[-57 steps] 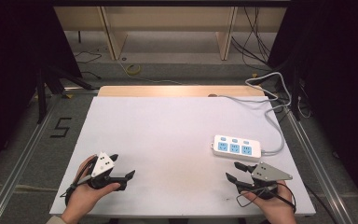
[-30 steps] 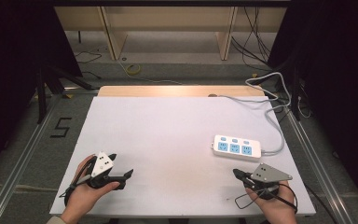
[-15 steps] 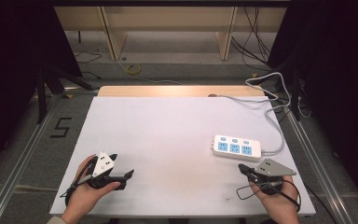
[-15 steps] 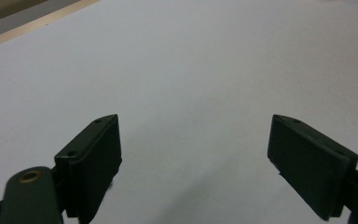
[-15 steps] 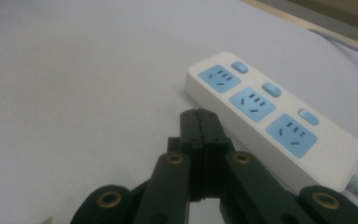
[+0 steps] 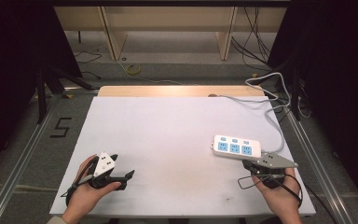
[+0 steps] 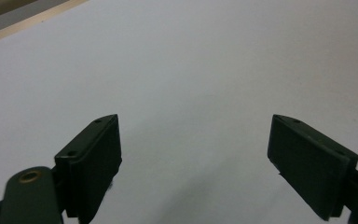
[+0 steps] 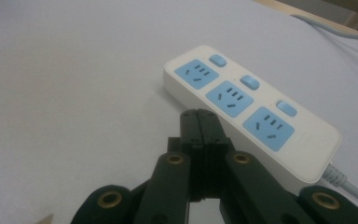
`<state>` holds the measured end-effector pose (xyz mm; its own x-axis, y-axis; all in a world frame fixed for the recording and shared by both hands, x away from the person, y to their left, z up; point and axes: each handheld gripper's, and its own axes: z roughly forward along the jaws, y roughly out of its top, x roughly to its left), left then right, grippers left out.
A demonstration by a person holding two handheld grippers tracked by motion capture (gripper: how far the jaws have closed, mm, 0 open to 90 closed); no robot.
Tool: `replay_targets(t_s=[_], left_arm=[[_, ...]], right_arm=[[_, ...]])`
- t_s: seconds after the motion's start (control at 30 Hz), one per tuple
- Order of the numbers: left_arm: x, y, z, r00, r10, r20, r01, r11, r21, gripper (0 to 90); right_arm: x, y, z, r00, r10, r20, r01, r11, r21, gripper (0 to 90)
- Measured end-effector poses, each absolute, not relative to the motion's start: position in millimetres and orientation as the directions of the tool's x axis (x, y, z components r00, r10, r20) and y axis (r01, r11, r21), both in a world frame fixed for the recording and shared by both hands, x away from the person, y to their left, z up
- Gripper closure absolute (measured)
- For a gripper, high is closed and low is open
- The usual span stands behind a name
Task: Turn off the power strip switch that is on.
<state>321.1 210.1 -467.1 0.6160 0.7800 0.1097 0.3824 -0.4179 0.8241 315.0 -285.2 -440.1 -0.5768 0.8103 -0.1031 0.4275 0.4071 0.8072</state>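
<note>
A white power strip (image 6: 237,147) with three blue sockets and three blue switches lies on the right of the white table (image 6: 168,135); it also appears close up (image 8: 251,107) in the right gripper view. My right gripper (image 6: 248,163) is shut with nothing between its pads, its tips (image 8: 199,116) just short of the strip's near long edge, by the middle socket. My left gripper (image 6: 129,175) rests near the front left of the table, held in a hand. It is open (image 7: 193,135) over bare table surface with nothing between its fingers.
The strip's grey cable (image 6: 272,109) runs from its right end up and off the table's back right. A wooden strip (image 6: 177,91) borders the far table edge. Metal rails (image 6: 23,154) flank the table, and a "5" (image 6: 60,127) is marked on the floor at left.
My right gripper has moved slightly right and forward, closer to the power strip's near edge. The left gripper has stayed where it was.
</note>
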Motion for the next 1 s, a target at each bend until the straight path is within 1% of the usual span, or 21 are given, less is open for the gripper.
replay_targets(t_s=[0.47,1.0], left_arm=[[321,209,-467,0.619,0.777,0.115,0.378,-0.423,0.823,17.3],[321,207,-467,0.623,0.774,0.113,0.378,-0.424,0.823,17.3]], right_arm=[[327,-291,-436,-0.542,0.836,-0.079,0.47,0.381,0.796,90.0],[344,-297,-425,-0.497,0.864,-0.081,0.493,0.358,0.793,90.0]])
